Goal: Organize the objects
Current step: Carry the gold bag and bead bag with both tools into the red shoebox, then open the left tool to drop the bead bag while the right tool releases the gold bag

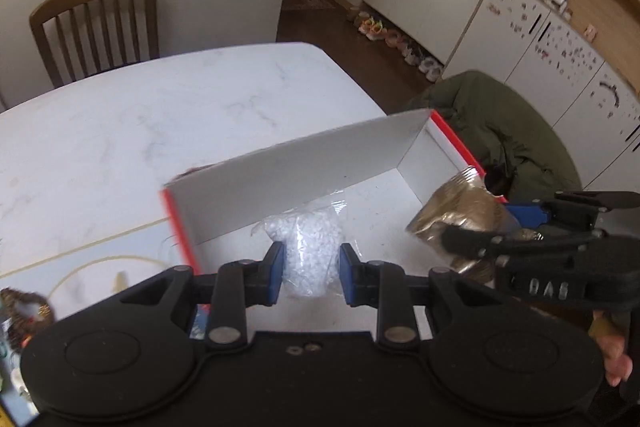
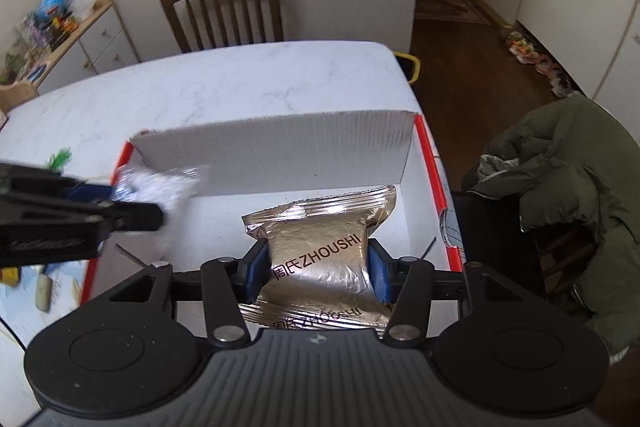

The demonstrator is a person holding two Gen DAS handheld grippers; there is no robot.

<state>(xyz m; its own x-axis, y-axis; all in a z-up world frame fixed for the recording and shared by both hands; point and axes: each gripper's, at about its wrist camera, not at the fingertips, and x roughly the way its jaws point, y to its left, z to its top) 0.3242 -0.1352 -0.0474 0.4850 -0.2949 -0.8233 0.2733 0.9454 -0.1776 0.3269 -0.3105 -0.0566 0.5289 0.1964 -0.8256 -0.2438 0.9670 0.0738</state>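
Note:
An open cardboard box [image 1: 304, 171] [image 2: 272, 147] with white inside walls and red edges sits on the marble table. My left gripper [image 1: 312, 273] is shut on a clear plastic bag of white beads [image 1: 310, 255] [image 2: 160, 187], held over the box's left part. My right gripper [image 2: 318, 267] is shut on a gold foil packet printed ZHOUSHI [image 2: 320, 251] [image 1: 456, 219], held over the box's right part. In the left wrist view the right gripper comes in from the right side. The box floor under both items is white and bare.
The white marble table [image 1: 160, 119] [image 2: 240, 83] stretches beyond the box. A wooden chair [image 1: 96, 23] [image 2: 224, 7] stands at its far side. A green jacket [image 1: 500, 131] [image 2: 568, 167] drapes a chair at the right. Small items [image 2: 44, 287] lie left of the box.

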